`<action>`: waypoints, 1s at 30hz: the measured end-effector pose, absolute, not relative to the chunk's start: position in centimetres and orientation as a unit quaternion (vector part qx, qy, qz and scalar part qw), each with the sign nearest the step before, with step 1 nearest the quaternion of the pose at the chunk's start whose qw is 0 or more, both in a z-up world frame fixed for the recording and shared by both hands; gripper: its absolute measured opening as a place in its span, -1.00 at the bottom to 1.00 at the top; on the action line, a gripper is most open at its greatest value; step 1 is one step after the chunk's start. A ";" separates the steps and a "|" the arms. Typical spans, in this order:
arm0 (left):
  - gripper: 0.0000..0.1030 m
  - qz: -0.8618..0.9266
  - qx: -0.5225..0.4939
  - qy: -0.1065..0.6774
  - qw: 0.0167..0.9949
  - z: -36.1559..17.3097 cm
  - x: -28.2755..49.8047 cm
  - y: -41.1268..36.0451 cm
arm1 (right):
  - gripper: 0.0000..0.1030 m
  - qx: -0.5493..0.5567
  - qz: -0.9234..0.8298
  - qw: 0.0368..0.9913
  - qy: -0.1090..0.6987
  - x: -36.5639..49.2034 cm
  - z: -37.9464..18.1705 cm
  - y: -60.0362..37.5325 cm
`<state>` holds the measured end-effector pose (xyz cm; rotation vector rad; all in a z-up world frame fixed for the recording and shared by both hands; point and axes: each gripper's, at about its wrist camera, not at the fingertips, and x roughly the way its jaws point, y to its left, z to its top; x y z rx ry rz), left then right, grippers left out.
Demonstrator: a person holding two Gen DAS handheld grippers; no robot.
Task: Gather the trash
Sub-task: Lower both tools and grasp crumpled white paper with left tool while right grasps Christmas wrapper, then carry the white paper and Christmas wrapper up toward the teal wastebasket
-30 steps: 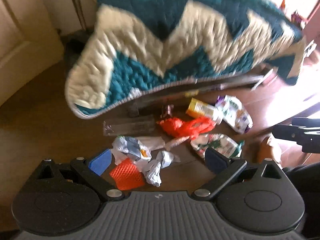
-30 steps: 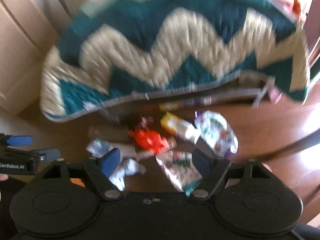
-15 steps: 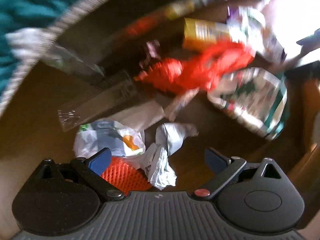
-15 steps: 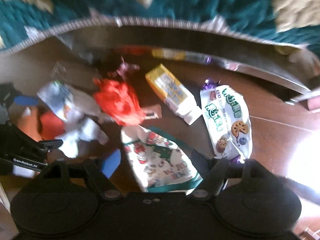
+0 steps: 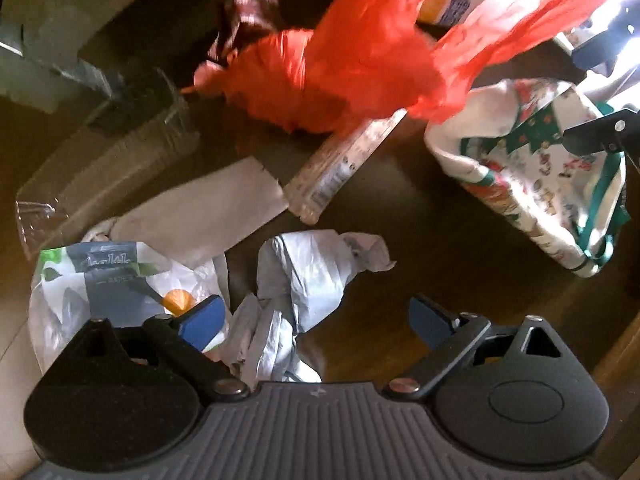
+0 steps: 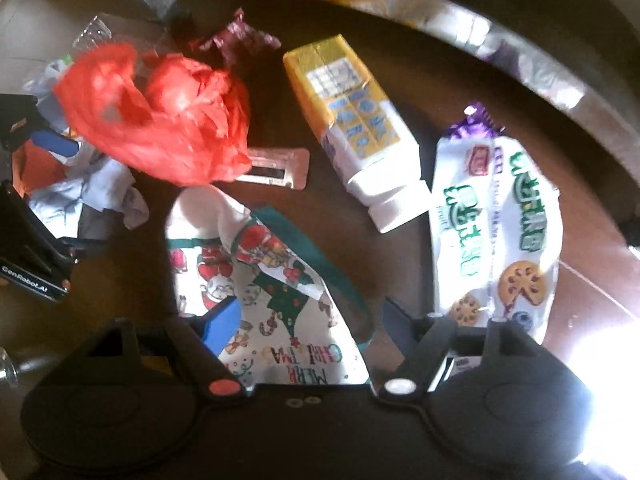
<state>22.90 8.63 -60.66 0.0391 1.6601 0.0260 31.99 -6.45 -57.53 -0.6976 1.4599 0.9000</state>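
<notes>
Trash scattered on dark floor: crumpled red plastic bag; yellow-and-white carton lying flat; cookie wrapper beside it; Christmas-print bag; crumpled white plastic; flat clear wrapper.

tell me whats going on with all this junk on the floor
A person is picking up litter with a tool in each hand. The left tool hangs over a crumpled grey plastic wrapper, its jaws closing but not yet gripping. The right tool is open above a Christmas-print bag. A red plastic bag, a yellow carton and a cookie packet lie nearby.
</notes>
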 end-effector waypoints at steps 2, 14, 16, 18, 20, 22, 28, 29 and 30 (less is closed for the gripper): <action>0.72 0.011 0.022 0.741 0.671 -61.2 22.9 8.5 | 0.43 -0.299 0.387 0.604 0.630 32.0 -58.1 -6.4; 0.01 -0.007 0.075 0.737 0.671 -62.6 22.8 6.0 | -0.62 -0.336 0.374 0.603 0.619 30.2 -59.6 -5.3; -0.35 -0.013 0.074 0.736 0.673 -62.5 23.0 5.9 | -0.73 -0.345 0.373 0.603 0.615 29.7 -59.7 -5.0; -0.36 -0.015 0.083 0.737 0.671 -62.2 23.2 5.6 | -0.87 -0.339 0.369 0.604 0.620 29.2 -59.3 -4.9; -0.38 -0.015 0.074 0.738 0.671 -61.8 23.4 5.7 | -0.96 -0.347 0.356 0.602 0.625 28.9 -58.8 -4.7; -0.39 -0.010 0.070 0.738 0.671 -61.4 23.7 5.6 | -0.98 -0.357 0.346 0.600 0.626 28.5 -57.5 -4.8; -0.39 0.018 0.039 0.744 0.666 -57.4 26.2 7.2 | -0.99 -0.361 0.314 0.618 0.624 26.7 -52.7 -4.7; -0.39 0.024 0.033 0.743 0.669 -56.5 26.6 7.5 | -0.99 -0.358 0.308 0.623 0.624 26.2 -51.7 -4.6; -0.39 0.028 0.027 0.741 0.670 -55.7 26.8 7.7 | -0.99 -0.354 0.302 0.629 0.623 26.0 -50.7 -4.6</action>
